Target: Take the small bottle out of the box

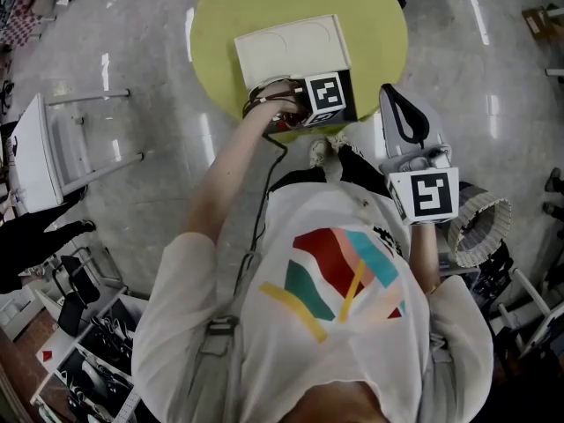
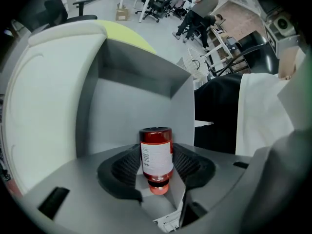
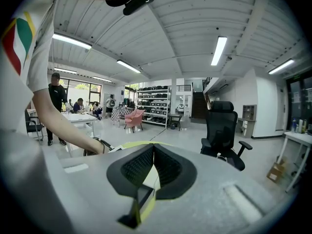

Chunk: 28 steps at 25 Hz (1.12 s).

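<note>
At the 6 o'clock end of the white box [image 1: 291, 49] on the round yellow-green table [image 1: 379, 16], I read the left gripper [image 2: 157, 173] pinching the small red bottle [image 2: 156, 147] across its body. Its cap faces the camera and its base faces the box's open grey interior. The right gripper [image 3: 152, 167] is at 4 o'clock from the box, off the table, fingers pressed together with nothing between them.

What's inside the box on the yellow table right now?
Bare grey inner walls of the box show, with the small bottle clamped in the left gripper's jaws in front of them. The box floor is covered by the bottle and gripper.
</note>
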### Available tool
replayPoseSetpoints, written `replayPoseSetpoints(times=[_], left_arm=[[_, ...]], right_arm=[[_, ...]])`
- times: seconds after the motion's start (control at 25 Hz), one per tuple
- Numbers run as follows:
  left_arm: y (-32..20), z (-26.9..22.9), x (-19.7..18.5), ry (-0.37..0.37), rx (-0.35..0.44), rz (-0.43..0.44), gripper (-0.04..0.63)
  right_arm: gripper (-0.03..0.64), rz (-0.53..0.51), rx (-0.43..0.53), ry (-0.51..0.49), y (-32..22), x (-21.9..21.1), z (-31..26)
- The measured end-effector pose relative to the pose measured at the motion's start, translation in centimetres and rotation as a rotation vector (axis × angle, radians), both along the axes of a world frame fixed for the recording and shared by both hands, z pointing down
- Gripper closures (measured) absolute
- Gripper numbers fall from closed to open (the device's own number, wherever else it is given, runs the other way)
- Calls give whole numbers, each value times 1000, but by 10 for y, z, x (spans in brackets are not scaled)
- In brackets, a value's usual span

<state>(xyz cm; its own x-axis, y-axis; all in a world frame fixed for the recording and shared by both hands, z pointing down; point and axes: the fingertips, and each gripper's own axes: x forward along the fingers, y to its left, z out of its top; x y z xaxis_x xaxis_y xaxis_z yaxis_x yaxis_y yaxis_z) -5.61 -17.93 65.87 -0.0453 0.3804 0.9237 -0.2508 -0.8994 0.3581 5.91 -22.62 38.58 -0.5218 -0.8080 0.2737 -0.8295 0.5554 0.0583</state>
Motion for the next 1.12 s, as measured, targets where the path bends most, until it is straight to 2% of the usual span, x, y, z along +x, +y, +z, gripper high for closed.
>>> replayPoseSetpoints(times=[0.32,0.44,0.68,0.84,0.96,1.12], left_arm=[[-4,7,0,-1,50,-51,388],[-10,11,2,13,90,-30,384],[-4,8,8,46,79,-81,382],[-14,12,7,40,116,-47,382],[-13,12,5,19,102,-36,382],[-15,11,8,33,112,-41,382]], right_arm=[[615,10,-23,-39,2,0,4],[615,18,-16,-38,1,0,2],[615,12,-21,-38,0,-4,4],[615,-2,-20,-32,0,-10,4],[615,5,-23,-32,0,-9,5],[615,9,-24,-27,-3,-8,5]])
